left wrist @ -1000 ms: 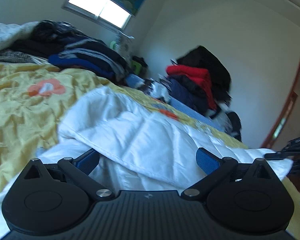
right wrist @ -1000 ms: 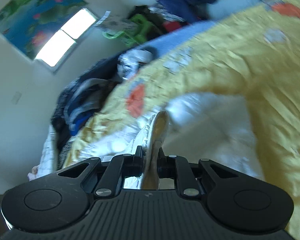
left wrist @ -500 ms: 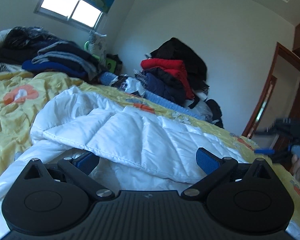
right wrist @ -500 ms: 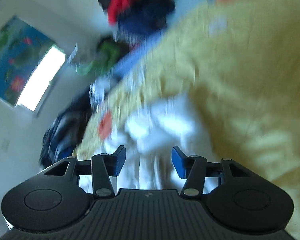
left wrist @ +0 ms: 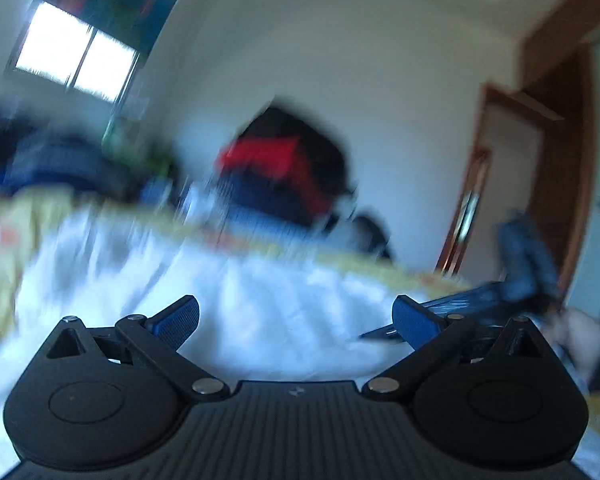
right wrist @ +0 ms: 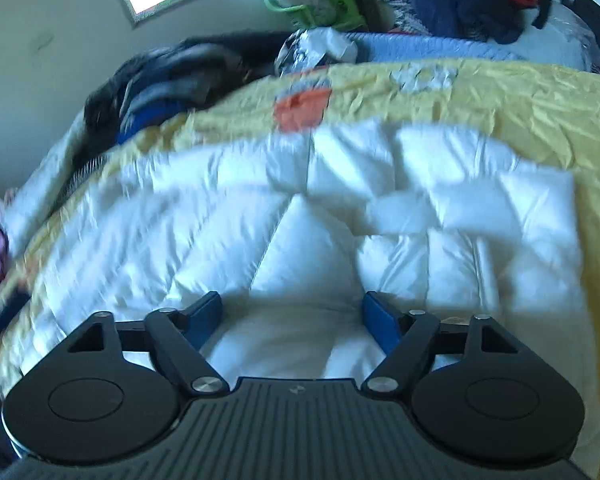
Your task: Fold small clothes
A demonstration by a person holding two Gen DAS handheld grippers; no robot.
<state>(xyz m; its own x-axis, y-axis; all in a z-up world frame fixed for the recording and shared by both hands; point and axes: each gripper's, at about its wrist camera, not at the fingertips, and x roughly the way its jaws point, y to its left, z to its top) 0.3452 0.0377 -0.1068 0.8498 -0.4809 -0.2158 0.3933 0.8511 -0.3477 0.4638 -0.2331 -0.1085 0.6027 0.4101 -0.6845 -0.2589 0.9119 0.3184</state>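
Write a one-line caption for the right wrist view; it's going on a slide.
Right gripper, jaws opening and empty, above white quilted garment on yellow bedspread.

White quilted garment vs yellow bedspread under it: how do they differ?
The white quilted garment is plain and puffy, stitched into padded panels; the yellow bedspread is thin, finely wrinkled and printed with orange and white shapes. The garment covers only part of the bed; the bedspread extends past it on all visible sides. Both lie spread out.
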